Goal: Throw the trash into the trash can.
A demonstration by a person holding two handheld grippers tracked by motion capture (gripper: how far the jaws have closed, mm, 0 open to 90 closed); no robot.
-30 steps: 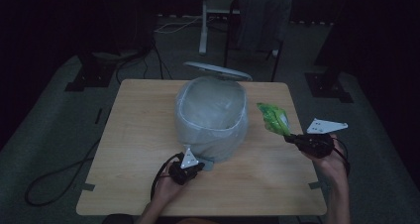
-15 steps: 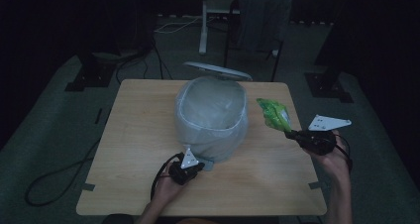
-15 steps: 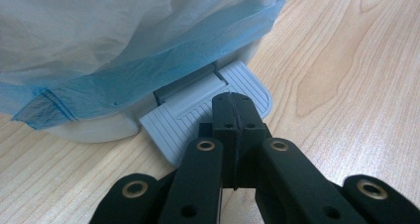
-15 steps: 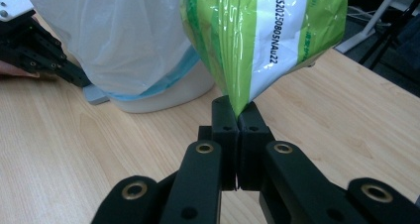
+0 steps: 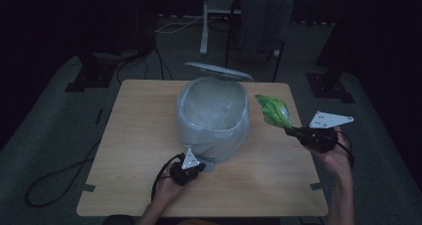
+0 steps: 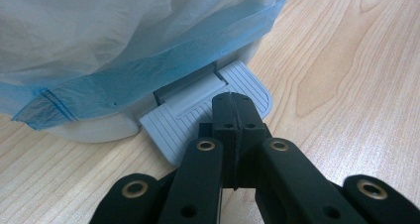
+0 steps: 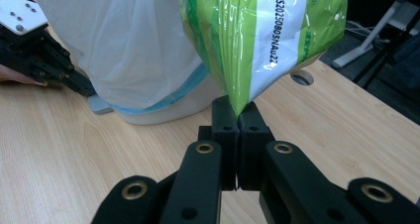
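1. Bin (image 5: 213, 116) with a liner bag sits mid-table (image 5: 139, 135) in the high view, lid (image 5: 219, 70) tipped open behind it. The left gripper (image 5: 198, 166) rests at the front foot of the bin, and the right gripper (image 5: 293, 131) holds a green packet (image 5: 272, 110) up just beside the bin's right rim.
2. Left gripper view: jaws together with nothing between them, tips pressing down on the grey pedal (image 6: 198, 115) (probably what props the lid). I'd keep that pressure steady.
3. Right gripper view: jaws clamped on the bottom edge of the green packet (image 7: 262, 40), which stands up above the fingers (image 7: 225, 120) with the bag (image 7: 129, 50) close behind. Best bet is to lift clear of the rim, then release over the opening.
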